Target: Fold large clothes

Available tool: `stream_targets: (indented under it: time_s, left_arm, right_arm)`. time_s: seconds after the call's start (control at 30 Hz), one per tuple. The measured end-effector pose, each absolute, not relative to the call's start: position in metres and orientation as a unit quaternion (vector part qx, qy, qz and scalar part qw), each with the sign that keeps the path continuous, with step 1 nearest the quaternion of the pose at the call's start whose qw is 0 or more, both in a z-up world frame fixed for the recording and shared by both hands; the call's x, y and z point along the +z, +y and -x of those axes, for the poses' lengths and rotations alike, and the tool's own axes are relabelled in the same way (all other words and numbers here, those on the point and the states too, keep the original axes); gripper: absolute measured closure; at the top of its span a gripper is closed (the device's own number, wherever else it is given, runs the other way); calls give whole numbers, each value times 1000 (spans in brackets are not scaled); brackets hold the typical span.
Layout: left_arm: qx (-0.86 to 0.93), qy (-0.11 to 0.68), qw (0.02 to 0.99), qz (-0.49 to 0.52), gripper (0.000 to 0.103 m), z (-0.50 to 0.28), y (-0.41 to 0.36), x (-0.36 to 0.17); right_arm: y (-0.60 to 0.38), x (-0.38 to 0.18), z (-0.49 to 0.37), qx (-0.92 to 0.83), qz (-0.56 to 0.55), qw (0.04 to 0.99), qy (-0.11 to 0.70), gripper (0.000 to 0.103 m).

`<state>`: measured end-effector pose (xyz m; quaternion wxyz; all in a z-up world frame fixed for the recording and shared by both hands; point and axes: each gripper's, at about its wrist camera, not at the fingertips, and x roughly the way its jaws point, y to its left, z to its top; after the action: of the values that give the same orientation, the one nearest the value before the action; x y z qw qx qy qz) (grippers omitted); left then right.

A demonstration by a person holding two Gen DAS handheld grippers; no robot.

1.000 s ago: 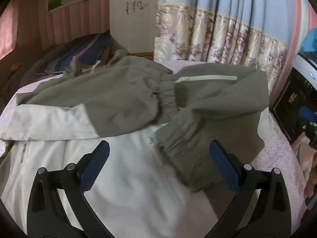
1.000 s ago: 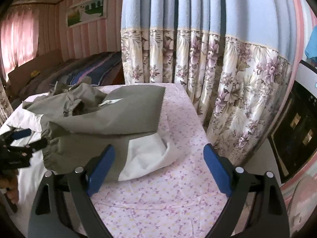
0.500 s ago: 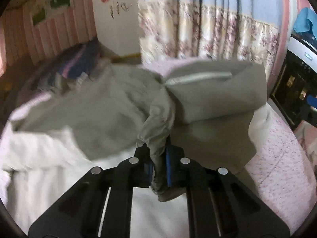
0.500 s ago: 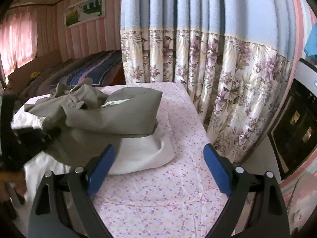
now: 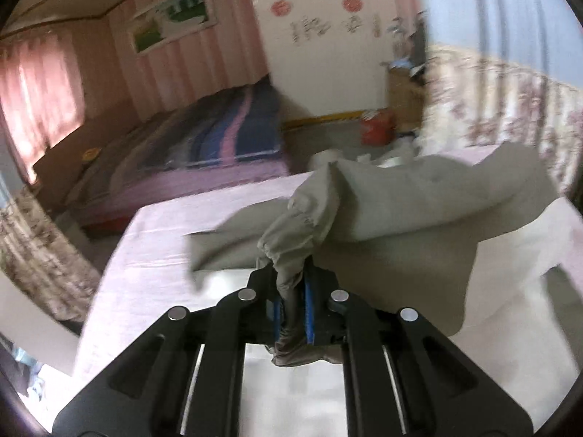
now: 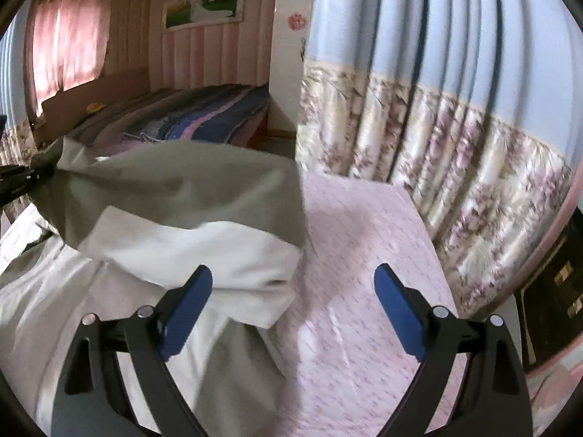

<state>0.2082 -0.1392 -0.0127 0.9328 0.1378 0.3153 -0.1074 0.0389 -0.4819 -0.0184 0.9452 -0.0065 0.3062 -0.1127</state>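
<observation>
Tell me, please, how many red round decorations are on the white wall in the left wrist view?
2. One red decoration is on the left, the other red decoration to its right, both above the dark wall lettering. More may be hidden outside the frame.

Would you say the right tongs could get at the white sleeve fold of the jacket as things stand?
Probably yes. The right tongs are open and hold nothing, and the white sleeve fold lies just ahead of the left finger with nothing over it. The left tongs grip the olive cuff well off to the side.

Both wrist views look close over the jacket (image 5: 419, 200), sharing the far bed (image 6: 204, 116).
</observation>
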Motion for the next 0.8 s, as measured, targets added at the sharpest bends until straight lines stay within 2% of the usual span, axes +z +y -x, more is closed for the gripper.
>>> stream_targets:
  time_s: [0.17,0.27,0.33,0.37,0.4,0.43,0.5,0.63,0.67,0.7,0.73,0.8]
  left_arm:
    - [-61,353,925,-131,89,-265,-74,-33]
    - [-67,383,912,-133,74,-284,-66,-55]
    - [-57,393,907,-139,50,-290,-65,-68]
    - [-55,398,906,-135,41,-292,-63,-73]
    - [-54,403,904,-129,22,-293,-63,-77]
    - [-54,405,904,-127,11,-293,-67,-81]
    - [-52,400,905,-137,3,-289,-68,-85]
    - [-55,393,904,-159,3,-283,-78,-92]
    - [-55,395,903,-161,3,-284,-80,-95]
    - [-53,397,902,-162,3,-285,-81,-97]
    - [-52,403,900,-161,3,-287,-82,-102]
    - [-51,413,895,-160,3,-293,-81,-110]
  right_arm:
    - [-469,-20,-73,-98,-5,943,319,12]
    - [-465,-30,-99,-91,-3,939,332,12]
    - [-468,-42,-123,-92,-7,932,350,12]
    - [-471,-49,-133,-89,-14,929,358,12]
    - [-473,-55,-140,-89,-21,928,360,12]
    - [-476,-59,-146,-90,-30,929,359,12]
    - [-480,-68,-156,-83,-65,925,364,12]
    - [-470,-82,-167,-56,-95,922,372,13]
    - [-467,-86,-171,-53,-87,921,376,20]
    - [-462,-93,-176,-56,-71,919,385,38]
    - [-462,-99,-180,-61,-59,915,394,43]
    - [-459,-110,-187,-82,-19,911,404,43]
